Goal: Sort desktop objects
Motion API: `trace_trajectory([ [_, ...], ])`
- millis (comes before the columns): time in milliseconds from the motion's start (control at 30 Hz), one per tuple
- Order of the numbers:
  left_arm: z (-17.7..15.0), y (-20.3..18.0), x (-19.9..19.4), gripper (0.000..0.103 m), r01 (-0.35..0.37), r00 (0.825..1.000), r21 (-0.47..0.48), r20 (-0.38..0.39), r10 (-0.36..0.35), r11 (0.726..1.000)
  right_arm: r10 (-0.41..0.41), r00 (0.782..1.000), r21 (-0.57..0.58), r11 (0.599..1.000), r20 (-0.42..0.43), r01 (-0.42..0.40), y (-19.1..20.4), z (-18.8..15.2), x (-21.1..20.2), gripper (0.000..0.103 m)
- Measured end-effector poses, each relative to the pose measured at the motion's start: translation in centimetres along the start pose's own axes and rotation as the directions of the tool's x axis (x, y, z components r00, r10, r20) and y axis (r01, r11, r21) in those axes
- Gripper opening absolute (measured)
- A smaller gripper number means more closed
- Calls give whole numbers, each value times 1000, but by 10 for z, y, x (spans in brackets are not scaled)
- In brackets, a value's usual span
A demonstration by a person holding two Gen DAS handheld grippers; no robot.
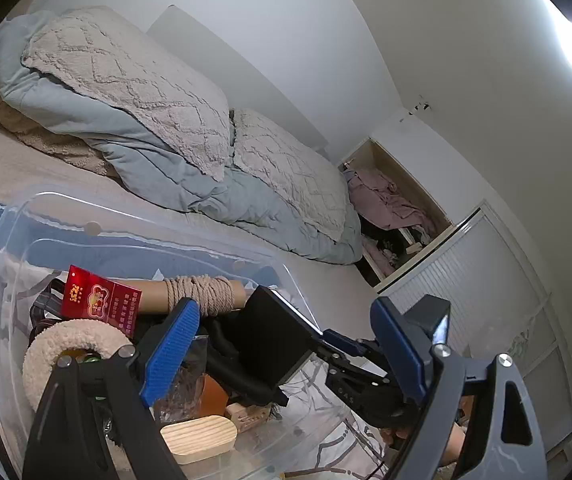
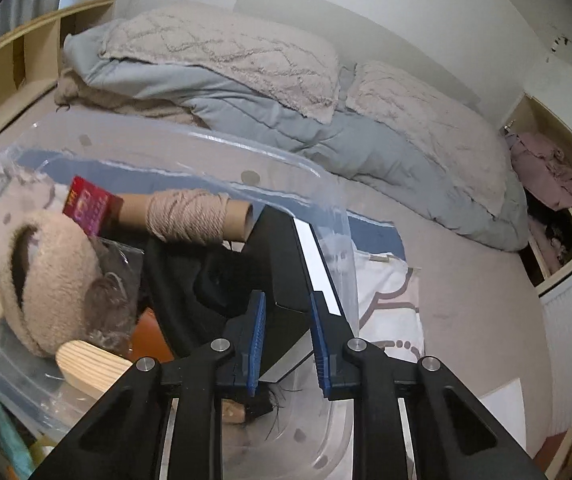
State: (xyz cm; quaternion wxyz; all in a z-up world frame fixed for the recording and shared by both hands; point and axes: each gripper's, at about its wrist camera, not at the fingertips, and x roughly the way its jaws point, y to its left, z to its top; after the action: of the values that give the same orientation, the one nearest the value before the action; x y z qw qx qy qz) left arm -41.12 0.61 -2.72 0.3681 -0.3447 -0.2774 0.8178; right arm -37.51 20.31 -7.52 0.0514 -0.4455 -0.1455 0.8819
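Desktop objects are all sitting in the clear bin (image 1: 86, 208), and that's what both cameras are aimed at.

Left wrist view: your left gripper (image 1: 286, 312) hangs over the near side of the bin with its jaws wide apart and nothing between the pads. Behind them in the bin you've got a red pack (image 1: 100, 300) leaning up against a cardboard tube wound with rope (image 1: 202, 294). A fluffy cream ring (image 1: 70, 340) is at the front left, with a pale wood block (image 1: 198, 436) low down near the front wall. A black box (image 1: 274, 344) is tilted up on the right side of the pile. Your right gripper (image 1: 327, 340) comes in from the right, with its blue tips right at the box's near corner. Behind the bin there's a bed (image 1: 14, 160) with two textured pillows (image 1: 134, 92) on a grey-blue duvet (image 1: 158, 160). An open closet (image 1: 393, 208) is off to the right.

Right wrist view: the jaws are clamped on the lower corner of the black box, one pad on each side. The box leans against the bin's right wall, with a white strip along its upper edge. The rope tube lies just behind it, the red pack is at the tube's left end and the fluffy ring is further left. The wood block pokes out beside the left finger. It's a bit soft and blurry on the left, so I can't tell what the crinkly plastic there holds.
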Motion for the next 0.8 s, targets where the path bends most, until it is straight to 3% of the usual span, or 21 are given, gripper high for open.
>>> trace_trajectory([
  [467, -6, 7, 5, 87, -22, 1000, -10, -22, 21, 1000, -57, 985, -100, 994, -164, 41, 18, 22, 49, 24],
  [800, -8, 5, 4, 87, -30, 999, -6, -24, 30, 1000, -49, 990, -87, 995, -133, 38, 22, 33, 61, 25],
])
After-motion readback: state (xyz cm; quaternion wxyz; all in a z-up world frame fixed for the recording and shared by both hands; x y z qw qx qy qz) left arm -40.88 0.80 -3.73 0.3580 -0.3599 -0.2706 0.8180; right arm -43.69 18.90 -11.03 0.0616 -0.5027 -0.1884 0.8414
